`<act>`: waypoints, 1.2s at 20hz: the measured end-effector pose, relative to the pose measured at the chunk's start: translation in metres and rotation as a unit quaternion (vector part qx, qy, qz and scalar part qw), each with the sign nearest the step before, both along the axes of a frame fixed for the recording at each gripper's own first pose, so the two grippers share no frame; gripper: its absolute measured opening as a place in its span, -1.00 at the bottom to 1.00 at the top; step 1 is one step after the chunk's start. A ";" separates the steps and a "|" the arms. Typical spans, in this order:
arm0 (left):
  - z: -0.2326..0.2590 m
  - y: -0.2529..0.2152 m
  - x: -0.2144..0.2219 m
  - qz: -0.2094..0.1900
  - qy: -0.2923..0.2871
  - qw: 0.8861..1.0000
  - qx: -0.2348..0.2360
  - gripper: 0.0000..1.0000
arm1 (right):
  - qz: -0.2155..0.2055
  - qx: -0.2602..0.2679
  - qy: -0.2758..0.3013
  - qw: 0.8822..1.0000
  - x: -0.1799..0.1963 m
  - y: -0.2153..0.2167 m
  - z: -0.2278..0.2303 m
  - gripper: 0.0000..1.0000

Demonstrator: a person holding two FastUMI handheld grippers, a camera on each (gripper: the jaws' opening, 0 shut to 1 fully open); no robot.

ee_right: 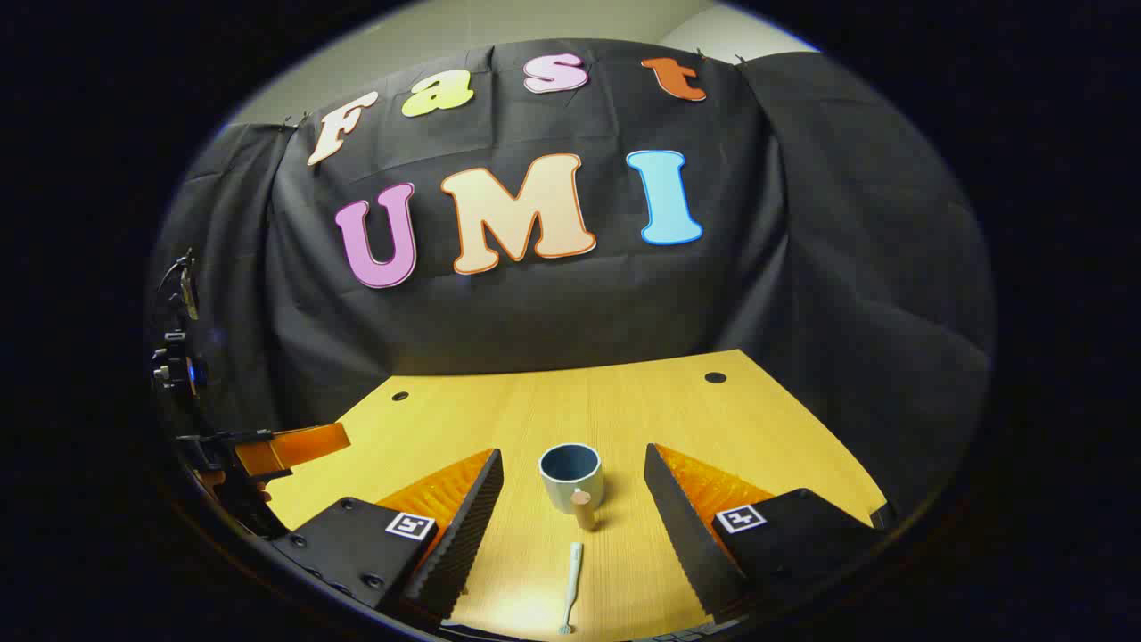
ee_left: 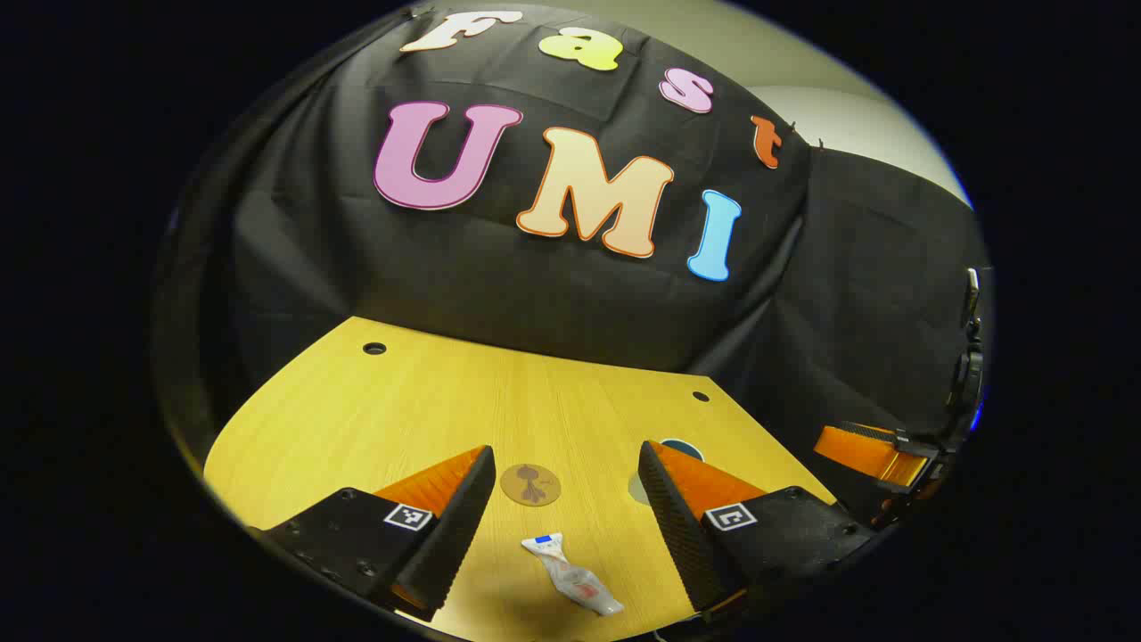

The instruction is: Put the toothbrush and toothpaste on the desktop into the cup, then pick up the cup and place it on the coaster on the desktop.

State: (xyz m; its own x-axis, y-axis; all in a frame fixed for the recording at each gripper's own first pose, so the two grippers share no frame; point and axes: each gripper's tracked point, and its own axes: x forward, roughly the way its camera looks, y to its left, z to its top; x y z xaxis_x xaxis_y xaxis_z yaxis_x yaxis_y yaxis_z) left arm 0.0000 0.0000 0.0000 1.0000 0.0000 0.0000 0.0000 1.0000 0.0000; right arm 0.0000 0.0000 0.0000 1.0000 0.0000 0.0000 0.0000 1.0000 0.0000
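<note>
Left gripper view: left gripper (ee_left: 563, 499) spread wide, nothing between the fingers, hanging above the desk (ee_left: 374, 419). Coaster (ee_left: 530, 485) lies flat ahead, in the gap between the fingers. Toothpaste (ee_left: 570, 573) lies nearer, on the bare wood, cap end toward the coaster, tube slanting off to the right. Cup (ee_left: 679, 448) mostly hidden behind the right-hand finger; only a bit of rim shows. Right gripper (ee_left: 869, 453) at the far right edge, off the desk's corner.

Right gripper view: left gripper (ee_right: 299, 444) at the left edge, low over the desk (ee_right: 713, 419). Right gripper (ee_right: 570, 513) also spread and empty. Cup (ee_right: 571, 476) upright and empty, centred ahead, its handle facing the camera. Toothbrush (ee_right: 571, 584) lies on the wood just this side of the cup, pointing roughly at it.

Judgement: nothing loaded yet; first pickups are in hand. Toothpaste: drop straight down, turn the fingers to cross the tube, pinch mid-body, not the flat crimp. Toothbrush: grip across the thin handle near its middle, low to the wood, then tip it upright over the rim. Keep clear of the handle so the cup isn't knocked.
</note>
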 end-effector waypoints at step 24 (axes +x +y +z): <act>-0.048 0.010 0.007 0.045 0.071 0.996 -0.006 0.89 | 0.014 -0.010 0.229 0.973 0.047 -0.010 -0.115 0.97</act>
State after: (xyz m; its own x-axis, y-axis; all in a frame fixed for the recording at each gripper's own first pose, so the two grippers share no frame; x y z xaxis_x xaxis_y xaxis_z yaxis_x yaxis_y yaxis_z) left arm 0.0074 0.0101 -0.0480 0.9859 0.0883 -0.1419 -0.0900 0.9959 -0.0060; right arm 0.0471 -0.0099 -0.1154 0.8950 0.0221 -0.4455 -0.0309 0.9994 -0.0126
